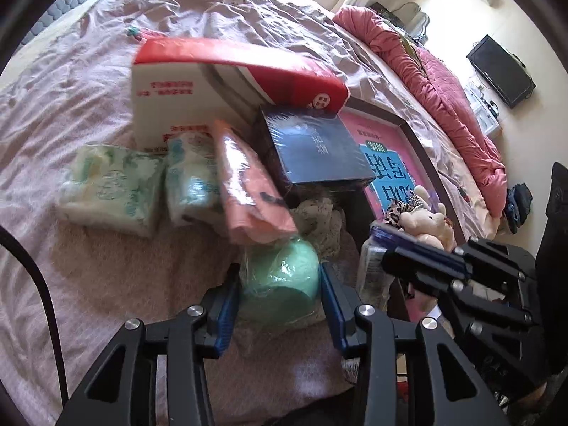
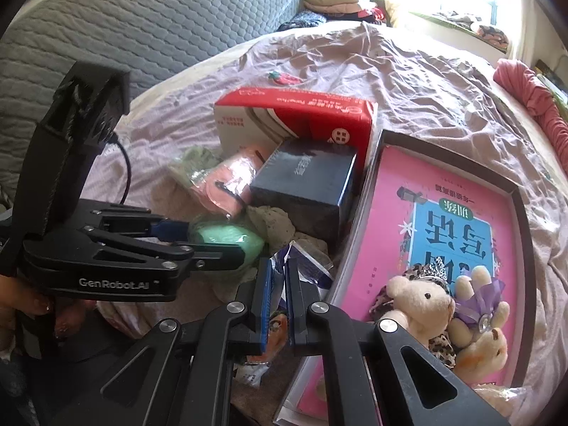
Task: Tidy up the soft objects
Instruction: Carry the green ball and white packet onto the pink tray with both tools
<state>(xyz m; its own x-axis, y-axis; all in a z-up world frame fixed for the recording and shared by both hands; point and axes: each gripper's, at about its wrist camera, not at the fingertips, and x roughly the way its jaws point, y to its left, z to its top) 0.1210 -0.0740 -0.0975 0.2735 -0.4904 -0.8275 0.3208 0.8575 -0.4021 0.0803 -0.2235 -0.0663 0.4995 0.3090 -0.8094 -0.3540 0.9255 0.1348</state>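
Here the left gripper [image 1: 280, 305] fingers squeeze the green wrapped ball [image 1: 278, 284] at its sides; it looks soft, light, slippery. The right gripper [image 2: 278, 305], nearly closed, pinches a crinkly plastic packet [image 2: 305, 259].

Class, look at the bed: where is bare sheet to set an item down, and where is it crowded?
Free: wrinkled sheet left of the tissue packs, and beyond the red-and-white box. Crowded: packs, box, navy box and tray bunch together.
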